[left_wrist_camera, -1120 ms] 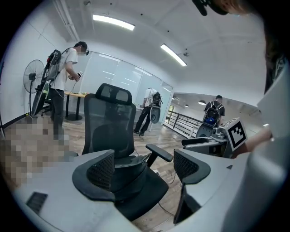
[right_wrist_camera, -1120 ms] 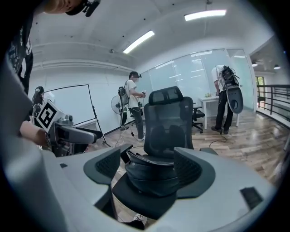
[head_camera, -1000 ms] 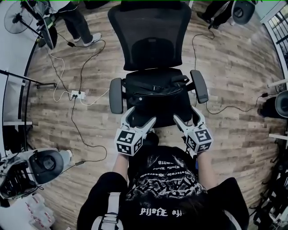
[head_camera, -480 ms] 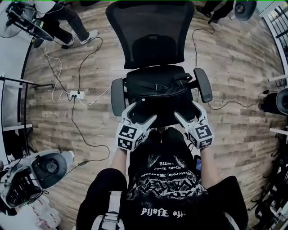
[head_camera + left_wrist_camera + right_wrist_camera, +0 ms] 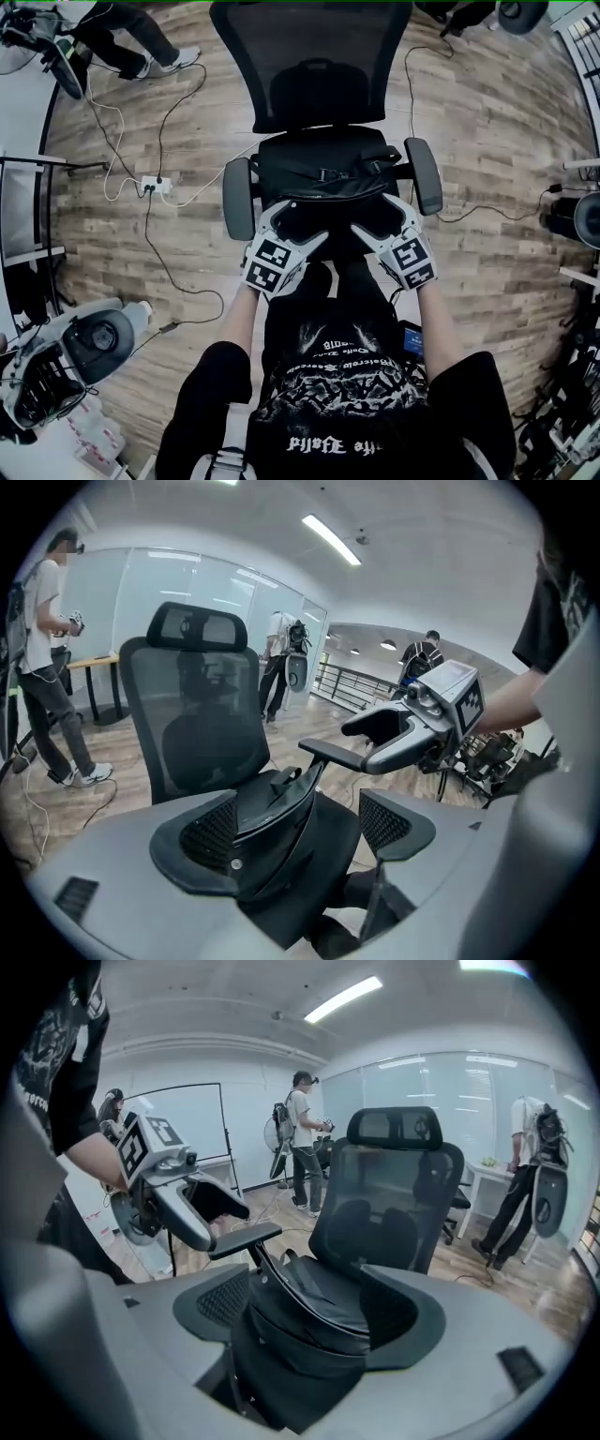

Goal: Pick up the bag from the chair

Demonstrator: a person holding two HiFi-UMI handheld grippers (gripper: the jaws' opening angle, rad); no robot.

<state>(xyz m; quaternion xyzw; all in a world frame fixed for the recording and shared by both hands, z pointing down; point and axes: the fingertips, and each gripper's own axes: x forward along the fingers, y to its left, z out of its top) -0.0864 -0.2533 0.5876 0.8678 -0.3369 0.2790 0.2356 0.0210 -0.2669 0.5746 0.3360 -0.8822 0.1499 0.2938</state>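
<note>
Black bag [image 5: 323, 171] (flat) on chair [image 5: 309, 70]

bag [image 5: 323, 173]: black, smooth, faint sheen; leather or synthetic, cannot tell which.
chair back [image 5: 309, 66]: black open mesh, matt.
right armrest [image 5: 424, 175]: dark padding, smooth, matt.
floor [image 5: 497, 122]: wood-look planks, grained, low sheen.
left gripper [image 5: 295, 223], right gripper [image 5: 380, 217]: grey plastic shells, matt.
pads [image 5: 211, 827]: black, finely dimpled grid.

Wood-plank floor [image 5: 487, 122], a power strip [image 5: 150, 185] lying on it. Glass partition walls [image 5: 487, 1091]. Whiteboard [image 5: 192, 1119] on a white wall [image 5: 178, 1068]. Strip lights [image 5: 342, 997] overhead, lit.
</note>
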